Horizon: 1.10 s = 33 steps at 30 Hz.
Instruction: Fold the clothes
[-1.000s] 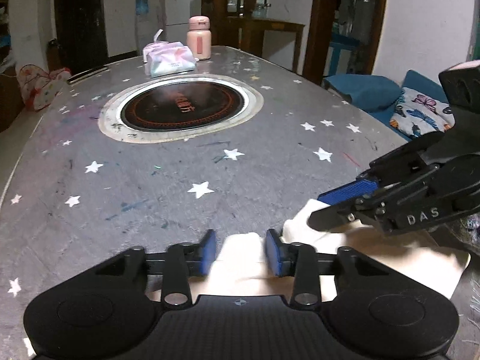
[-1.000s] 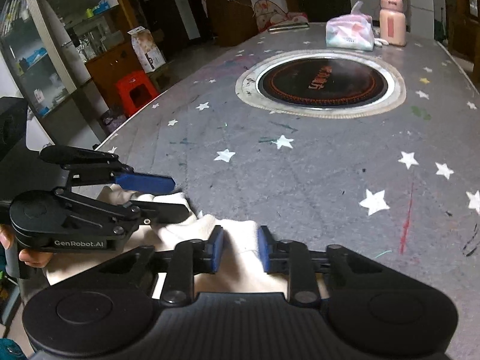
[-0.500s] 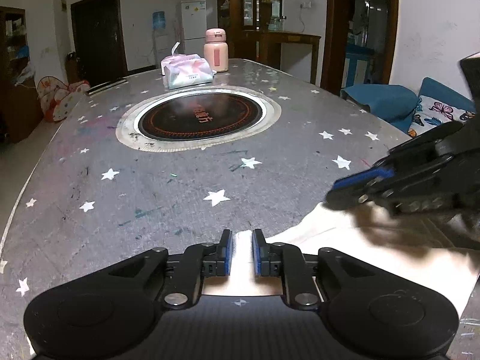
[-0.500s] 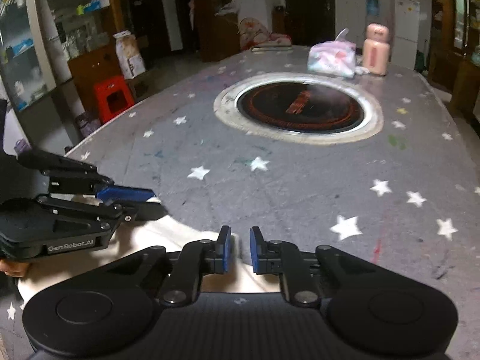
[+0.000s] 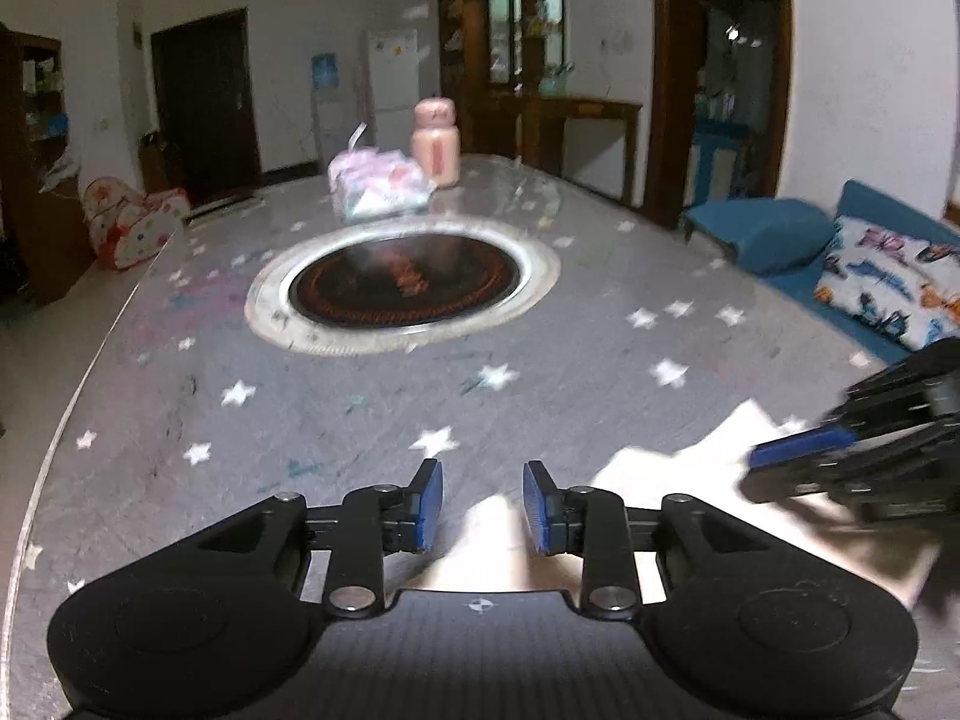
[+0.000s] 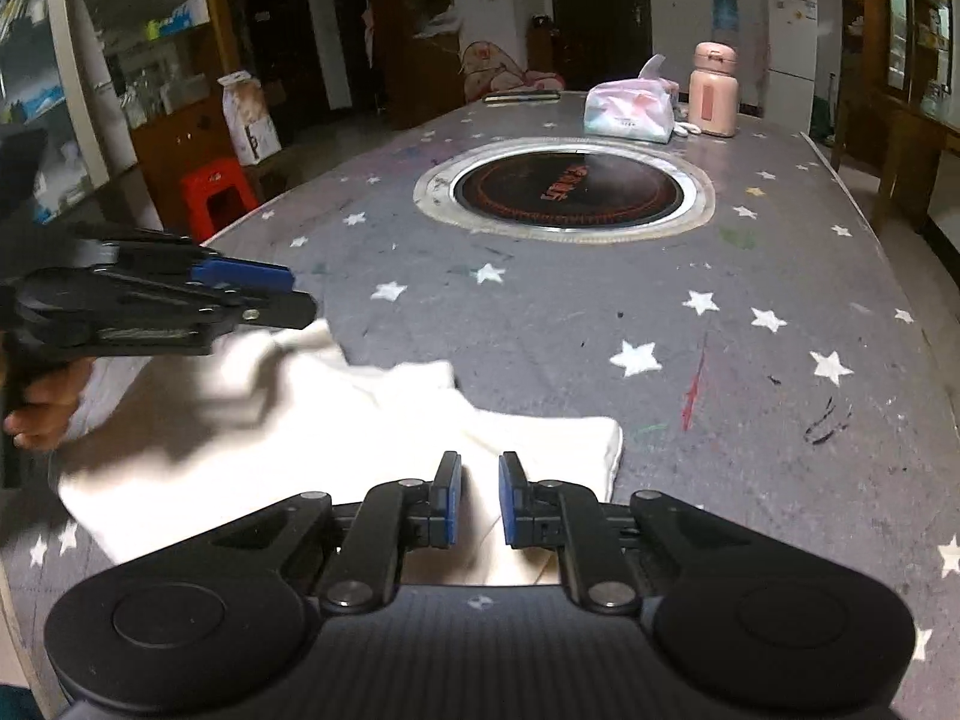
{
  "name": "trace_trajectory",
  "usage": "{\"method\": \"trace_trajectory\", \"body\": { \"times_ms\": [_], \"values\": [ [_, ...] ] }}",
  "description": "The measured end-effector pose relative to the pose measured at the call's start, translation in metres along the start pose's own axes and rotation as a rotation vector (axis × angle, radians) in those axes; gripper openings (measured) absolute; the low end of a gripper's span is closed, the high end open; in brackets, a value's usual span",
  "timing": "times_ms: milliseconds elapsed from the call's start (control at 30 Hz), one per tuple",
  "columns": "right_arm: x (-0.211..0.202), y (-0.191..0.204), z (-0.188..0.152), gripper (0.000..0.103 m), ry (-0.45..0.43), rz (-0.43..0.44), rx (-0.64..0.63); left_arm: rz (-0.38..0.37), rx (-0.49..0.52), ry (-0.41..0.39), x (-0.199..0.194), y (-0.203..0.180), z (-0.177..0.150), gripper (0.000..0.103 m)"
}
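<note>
Both the left gripper (image 5: 483, 507) and right gripper (image 6: 480, 499) were open above the white garment (image 6: 360, 420) on the bench (image 6: 750, 396); I would smooth it before the next fold.

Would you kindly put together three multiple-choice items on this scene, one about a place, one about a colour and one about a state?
1. Where does the pink bottle stand?
A. on the red stool
B. beside the tissue pack at the far end of the table
C. inside the round cooktop

2. What colour is the garment?
A. cream white
B. dark blue
C. red

3. How is the left gripper?
A. shut on the garment
B. out of view
C. open above the garment

Answers: 1 B, bottle and pack sit together beyond the cooktop. 2 A, the cloth shows pale cream in both views. 3 C, a clear gap separates its blue pads; the right gripper is open too.
</note>
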State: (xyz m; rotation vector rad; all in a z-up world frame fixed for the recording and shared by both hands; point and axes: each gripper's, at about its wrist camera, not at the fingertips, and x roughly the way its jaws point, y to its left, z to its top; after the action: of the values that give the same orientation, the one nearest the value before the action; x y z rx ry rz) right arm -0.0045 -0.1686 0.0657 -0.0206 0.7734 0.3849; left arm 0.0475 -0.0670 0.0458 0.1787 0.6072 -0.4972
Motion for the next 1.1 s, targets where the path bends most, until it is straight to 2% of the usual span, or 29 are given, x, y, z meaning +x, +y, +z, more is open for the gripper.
{"method": "trace_trajectory", "body": {
  "times_ms": [167, 267, 433, 633, 933, 1100],
  "values": [
    [-0.003, 0.0, 0.01, 0.012, -0.035, 0.025, 0.003, -0.104, 0.038, 0.002, -0.02, -0.028, -0.009, 0.032],
    [0.01, 0.0, 0.011, 0.012, -0.013, 0.028, -0.007, -0.139, 0.029, 0.031, -0.018, -0.042, -0.02, 0.032],
    [0.02, 0.0, 0.014, 0.011, 0.002, 0.026, -0.021, -0.129, 0.005, 0.081, -0.009, -0.043, -0.036, 0.032],
    [-0.009, -0.003, 0.011, 0.012, -0.019, 0.02, -0.037, -0.124, -0.007, 0.057, -0.018, -0.041, -0.039, 0.033],
    [-0.063, 0.022, -0.034, 0.012, -0.037, 0.022, -0.085, -0.148, 0.035, 0.013, -0.038, -0.058, -0.049, 0.034],
    [-0.062, 0.025, -0.057, 0.012, -0.01, -0.001, -0.088, -0.136, 0.08, 0.012, -0.04, -0.063, -0.06, 0.034]
  ]
}}
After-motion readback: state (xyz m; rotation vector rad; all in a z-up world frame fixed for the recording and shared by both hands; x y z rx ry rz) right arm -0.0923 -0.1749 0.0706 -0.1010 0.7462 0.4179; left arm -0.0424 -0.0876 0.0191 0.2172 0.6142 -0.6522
